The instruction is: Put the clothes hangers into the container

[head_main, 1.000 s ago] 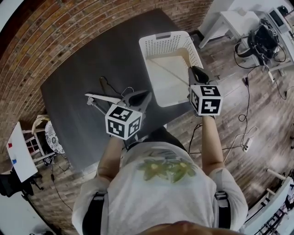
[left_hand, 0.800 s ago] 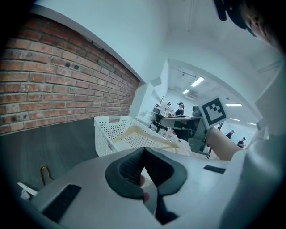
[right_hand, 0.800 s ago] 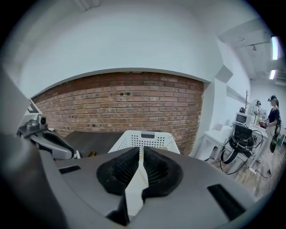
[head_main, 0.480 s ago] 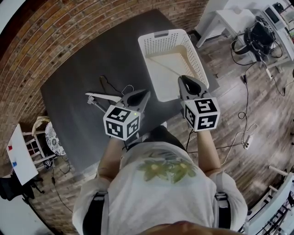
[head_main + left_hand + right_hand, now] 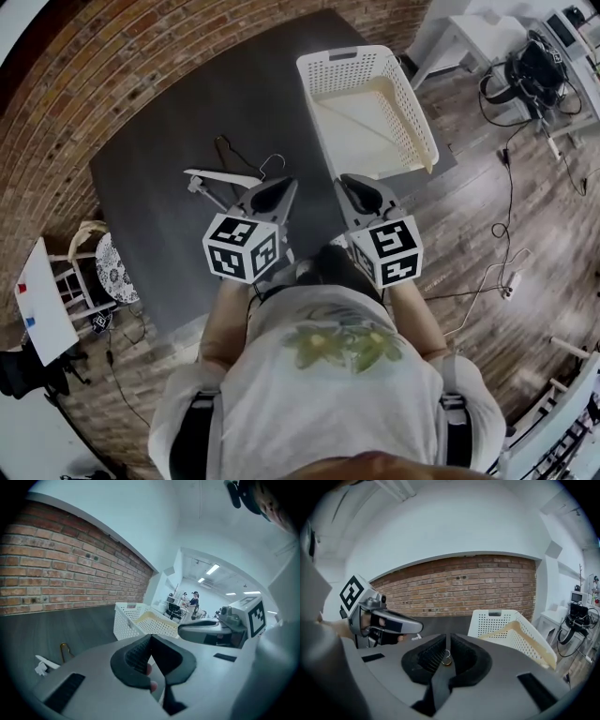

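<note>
Head view, left to right. White hanger (image 5: 223, 175) lay on the dark table (image 5: 159, 141), well left of the basket. Its long bar ran across the view, with a thin dark hanger (image 5: 225, 150) just behind it and a wire hook (image 5: 272, 164) near its right end.

Left gripper (image 5: 284, 184) sat just short of that hook, pointed towards it. Left gripper view showed its jaws closed together, nothing in them.

Right gripper (image 5: 345, 181) was beside it, further right and apart from the hangers. Right gripper view showed its jaws all but together, a thin slit only, gripping nothing. The wire hook showed on the table beyond, in line with the slit.

White basket (image 5: 417, 112) stood further right at the table's corner, apart from both grippers. One cream hanger (image 5: 361, 120) lay slantwise inside.

Judgement: the loose hangers lay ahead and left of both tools, the left one nearer. The bar ran crosswise to its reach, so the jaws would need to open first. The hook end looked the handier grab.
</note>
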A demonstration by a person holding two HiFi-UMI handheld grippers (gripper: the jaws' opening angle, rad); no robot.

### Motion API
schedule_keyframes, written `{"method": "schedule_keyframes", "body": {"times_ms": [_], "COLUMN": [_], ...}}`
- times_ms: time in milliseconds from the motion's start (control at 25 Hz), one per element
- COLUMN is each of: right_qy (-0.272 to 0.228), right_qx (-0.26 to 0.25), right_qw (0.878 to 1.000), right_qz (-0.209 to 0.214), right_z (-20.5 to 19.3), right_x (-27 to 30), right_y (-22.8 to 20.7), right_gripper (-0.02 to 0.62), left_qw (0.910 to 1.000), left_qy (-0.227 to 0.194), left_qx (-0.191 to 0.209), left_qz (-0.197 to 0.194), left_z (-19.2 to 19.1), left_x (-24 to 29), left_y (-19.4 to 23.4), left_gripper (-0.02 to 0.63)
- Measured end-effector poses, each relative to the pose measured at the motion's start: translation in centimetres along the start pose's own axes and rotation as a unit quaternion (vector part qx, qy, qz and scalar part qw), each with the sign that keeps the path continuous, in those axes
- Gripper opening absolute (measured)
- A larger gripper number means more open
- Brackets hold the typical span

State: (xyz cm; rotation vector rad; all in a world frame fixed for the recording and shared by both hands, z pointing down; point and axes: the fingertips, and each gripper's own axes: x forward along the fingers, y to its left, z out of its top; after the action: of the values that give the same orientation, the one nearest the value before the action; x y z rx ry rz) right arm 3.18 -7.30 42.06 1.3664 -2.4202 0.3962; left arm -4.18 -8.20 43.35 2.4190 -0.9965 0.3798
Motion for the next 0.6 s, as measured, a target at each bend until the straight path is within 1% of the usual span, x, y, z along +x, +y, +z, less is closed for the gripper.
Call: {"method": "schedule_keyframes", "body": {"times_ms": [240,360,400,440,480,600], "right_qy": [0.038,0.066,0.075,0.085,0.094,0.117], "right_qx": [0.005,0.018,0.023,0.027,0.029,0.036], "right_qw": [0.999,0.996,0.995,0.993,0.992,0.989], "right_qz": [0.031,0.056,0.064,0.071,0.077,0.088], "right_z": [-4.1,-6.4,-7.2,-7.9,-8.7,-10.7], "right_x": [2.0,3.3,3.8,4.2,4.7,6.2], "right_y": [4.7,7.2,8.0,8.7,9.3,10.9], "right_gripper": [0.054,0.057,0.076,0.121,0.145,0.153], "left_qw": [0.9994,0.9987,0.9984,0.9982,0.998,0.9971], "left_qy": [-0.007,-0.008,-0.007,-0.005,-0.002,0.008], "left_qx": [-0.013,-0.021,-0.023,-0.023,-0.022,-0.018], "left_qz": [0.032,0.046,0.051,0.055,0.059,0.073], "left_z": [-1.6,-2.6,-2.9,-3.3,-3.7,-4.9], "left_x": [-3.3,-4.7,-5.1,-5.5,-5.9,-6.9], "left_y": [1.9,2.8,3.1,3.3,3.6,4.5], "left_gripper": [0.031,0.029,0.029,0.029,0.029,0.029]}}
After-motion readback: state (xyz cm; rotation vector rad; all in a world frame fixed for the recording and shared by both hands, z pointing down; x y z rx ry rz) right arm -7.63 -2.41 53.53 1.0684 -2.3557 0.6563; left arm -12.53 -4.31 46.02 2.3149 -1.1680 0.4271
